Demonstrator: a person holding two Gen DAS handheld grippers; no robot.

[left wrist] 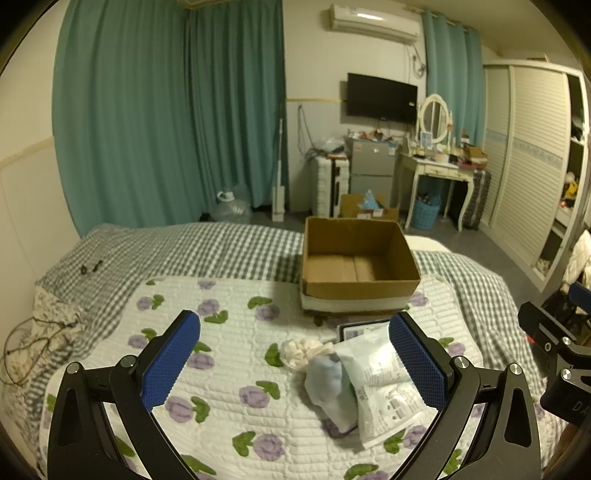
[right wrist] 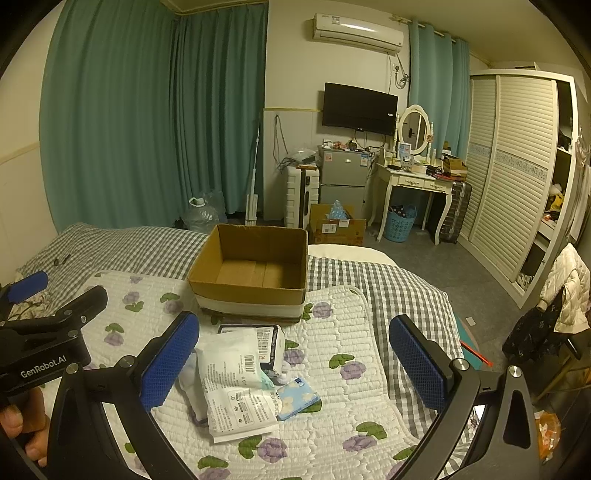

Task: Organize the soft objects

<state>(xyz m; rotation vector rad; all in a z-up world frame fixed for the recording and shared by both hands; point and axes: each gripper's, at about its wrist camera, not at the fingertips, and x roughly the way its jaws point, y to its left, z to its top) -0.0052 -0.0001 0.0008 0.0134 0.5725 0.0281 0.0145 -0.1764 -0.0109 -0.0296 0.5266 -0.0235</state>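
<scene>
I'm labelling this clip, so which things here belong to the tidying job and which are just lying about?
Job:
cardboard box, empty
white plastic packet
cream fabric bundle
pale blue cloth
blue floral pouch
dark packet

Lying about:
tangled cord
water jug
blue basket

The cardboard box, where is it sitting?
In both views the open cardboard box sits on the bed, beyond the pile of soft packets.

Across my bed (left wrist: 192, 251), teal curtains (left wrist: 166, 110) cover the far left wall. A television (right wrist: 360, 109) hangs under the air conditioner (right wrist: 358, 31), a white dressing table (right wrist: 413, 181) stands beside the louvred wardrobe (right wrist: 517, 166) (one door open), far right.
</scene>
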